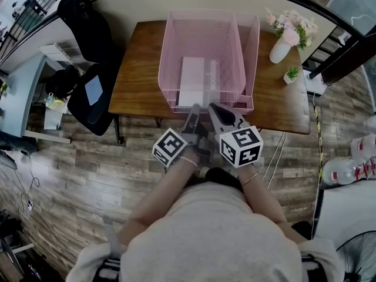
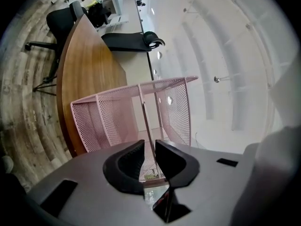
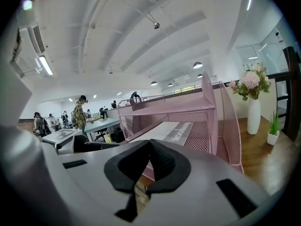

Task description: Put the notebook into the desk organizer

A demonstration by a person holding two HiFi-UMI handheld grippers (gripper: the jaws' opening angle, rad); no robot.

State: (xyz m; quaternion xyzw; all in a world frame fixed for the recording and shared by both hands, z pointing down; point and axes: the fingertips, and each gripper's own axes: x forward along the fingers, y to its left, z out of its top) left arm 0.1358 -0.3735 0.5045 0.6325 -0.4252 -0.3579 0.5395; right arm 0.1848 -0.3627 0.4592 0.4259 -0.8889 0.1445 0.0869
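A pink mesh desk organizer (image 1: 202,37) stands on the wooden table (image 1: 138,81). A white notebook (image 1: 197,81) lies flat in its lower tray; in the right gripper view the notebook (image 3: 171,131) shows grey print on its cover. Both grippers hover side by side at the table's front edge, just before the organizer's open front. My left gripper (image 1: 192,113) is turned on its side, and in its own view the left gripper (image 2: 149,145) has a narrow gap between its pads with nothing in it. My right gripper (image 1: 216,111) is shut and empty, with the right gripper's tips (image 3: 149,142) meeting.
A white vase of pink flowers (image 1: 281,49) and a small potted plant (image 1: 291,74) stand at the table's right end. A black office chair (image 1: 88,93) sits left of the table. Wood floor lies below the front edge, with cables (image 1: 273,154) hanging at the right.
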